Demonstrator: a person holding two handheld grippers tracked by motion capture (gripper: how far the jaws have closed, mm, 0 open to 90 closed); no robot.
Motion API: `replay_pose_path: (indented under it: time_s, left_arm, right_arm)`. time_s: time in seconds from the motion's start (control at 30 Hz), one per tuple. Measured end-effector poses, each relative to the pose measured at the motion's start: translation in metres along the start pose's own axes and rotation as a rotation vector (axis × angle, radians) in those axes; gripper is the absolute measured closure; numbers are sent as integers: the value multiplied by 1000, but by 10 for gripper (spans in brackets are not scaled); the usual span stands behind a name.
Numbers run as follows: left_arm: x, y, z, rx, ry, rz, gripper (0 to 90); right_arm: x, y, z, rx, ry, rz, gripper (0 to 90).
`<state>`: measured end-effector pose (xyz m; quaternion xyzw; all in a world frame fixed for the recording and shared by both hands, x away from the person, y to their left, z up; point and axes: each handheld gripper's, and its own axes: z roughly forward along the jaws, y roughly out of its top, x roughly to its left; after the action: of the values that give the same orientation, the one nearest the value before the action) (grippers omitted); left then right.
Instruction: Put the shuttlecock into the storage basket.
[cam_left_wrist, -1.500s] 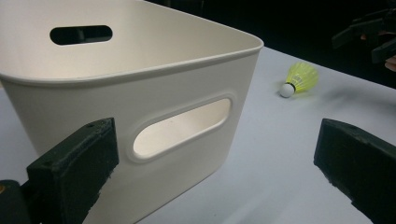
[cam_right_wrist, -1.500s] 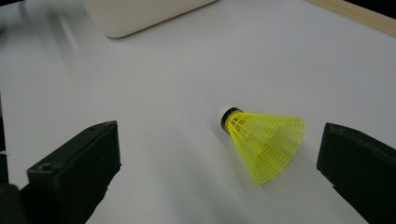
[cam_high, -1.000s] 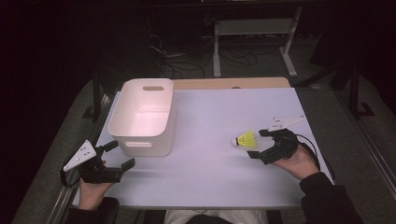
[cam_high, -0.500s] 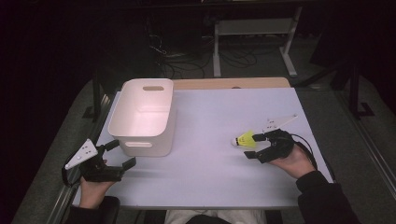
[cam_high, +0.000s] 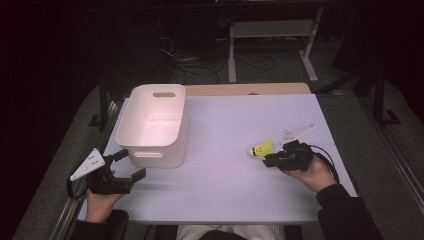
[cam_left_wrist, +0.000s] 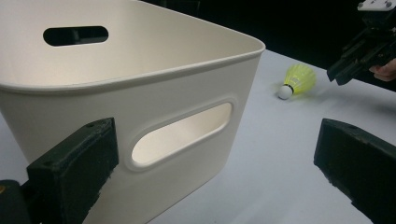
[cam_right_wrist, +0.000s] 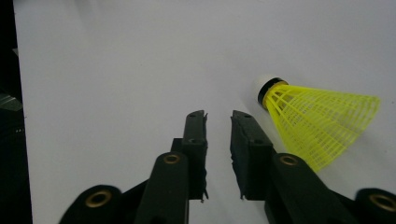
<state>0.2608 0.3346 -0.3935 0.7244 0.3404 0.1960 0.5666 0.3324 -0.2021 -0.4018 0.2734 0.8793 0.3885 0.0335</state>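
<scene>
the person wears dark, near-black long sleeves, one on each forearm, and light trousers show at the desk's near edge. each hand carries a black two-jaw tool. the left gripper (cam_high: 131, 165) has a matt black body topped by a pale grey three-cornered plate with small dark dots; its jaws are thick, blocky black pads with a rough, slightly worn surface. the right gripper (cam_high: 269, 159) bears the same kind of grey plate, and a thin black cable loops from its rear. seen close, its jaw arms are black, flat-sided bars with brass-coloured rivet rings and small screw holes.
</scene>
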Motion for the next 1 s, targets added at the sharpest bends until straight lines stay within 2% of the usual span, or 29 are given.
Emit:
replay_pose_path:
  time_s: [0.23, 0.4, 0.7, 1.0]
  left_arm:
    - [0, 0, 0, 1, -2, -1, 0]
    - [0, 0, 1, 1, -1, 1, 0]
    - [0, 0, 1, 2, -3, 1, 0]
    - [0, 0, 1, 2, -5, 1, 0]
  right_arm:
    - [-2, -4, 1, 10, 24, 7, 842]
    - [-4, -6, 4, 23, 18, 13, 875]
    - [-11, -13, 12, 68, -8, 30, 885]
    - [-19, -18, 16, 85, -31, 43, 885]
